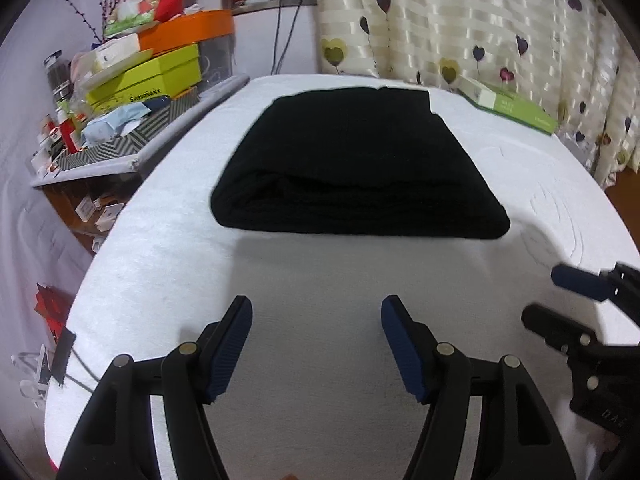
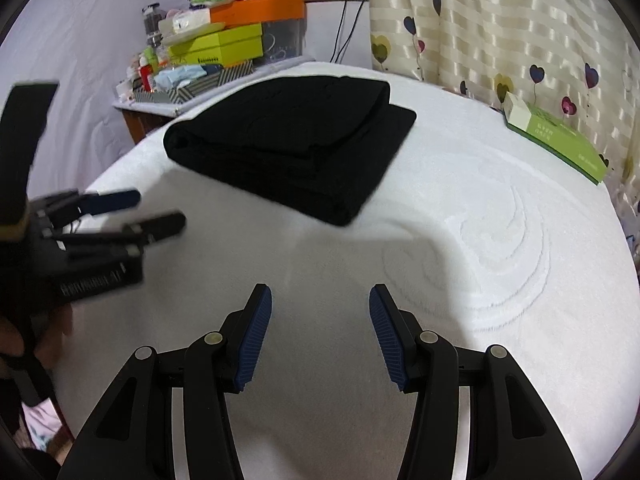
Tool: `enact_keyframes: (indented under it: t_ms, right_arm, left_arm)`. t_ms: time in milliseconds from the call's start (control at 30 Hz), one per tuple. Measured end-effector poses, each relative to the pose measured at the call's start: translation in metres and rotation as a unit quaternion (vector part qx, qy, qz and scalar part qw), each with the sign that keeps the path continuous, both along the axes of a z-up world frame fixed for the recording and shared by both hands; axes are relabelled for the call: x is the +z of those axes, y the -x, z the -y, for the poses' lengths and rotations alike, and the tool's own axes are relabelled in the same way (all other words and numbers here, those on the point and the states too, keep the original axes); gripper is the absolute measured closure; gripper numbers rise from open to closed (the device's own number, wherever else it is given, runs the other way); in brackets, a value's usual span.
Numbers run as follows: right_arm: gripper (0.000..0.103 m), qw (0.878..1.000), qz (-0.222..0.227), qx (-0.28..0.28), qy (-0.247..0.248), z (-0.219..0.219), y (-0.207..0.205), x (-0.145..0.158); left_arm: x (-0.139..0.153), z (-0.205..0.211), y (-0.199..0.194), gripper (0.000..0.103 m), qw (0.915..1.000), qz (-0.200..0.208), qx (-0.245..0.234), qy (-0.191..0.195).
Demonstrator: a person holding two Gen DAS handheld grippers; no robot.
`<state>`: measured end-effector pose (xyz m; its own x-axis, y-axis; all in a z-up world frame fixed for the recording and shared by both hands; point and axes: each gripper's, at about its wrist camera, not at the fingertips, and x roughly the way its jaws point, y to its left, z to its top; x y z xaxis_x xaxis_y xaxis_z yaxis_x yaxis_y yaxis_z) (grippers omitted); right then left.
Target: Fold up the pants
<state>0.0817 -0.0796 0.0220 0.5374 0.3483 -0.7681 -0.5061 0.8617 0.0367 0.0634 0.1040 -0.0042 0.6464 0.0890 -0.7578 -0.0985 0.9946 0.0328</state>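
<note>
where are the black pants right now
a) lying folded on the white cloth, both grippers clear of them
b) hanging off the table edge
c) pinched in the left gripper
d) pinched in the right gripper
a: the folded black fabric pants lie flat on the white textured table cloth, while the left gripper and the right gripper are both open and empty, short of the bundle.

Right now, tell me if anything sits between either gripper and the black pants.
Nothing visible does. Only bare white towel lies between the open left gripper and the folded black pants, and likewise ahead of the open right gripper. The green box sits off to the side.
</note>
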Motion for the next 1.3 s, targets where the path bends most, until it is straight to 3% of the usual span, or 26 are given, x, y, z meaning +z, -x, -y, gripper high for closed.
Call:
enact_keyframes:
  t_ms: [1300]
  right_arm:
    - [0.05,1.0,-0.012,0.003,0.014,-0.0005,-0.0019,-0.0097]
  left_arm:
    - [-0.0049,-0.0046,-0.0004,0.03,0.9998,-0.005,0.011,0.014]
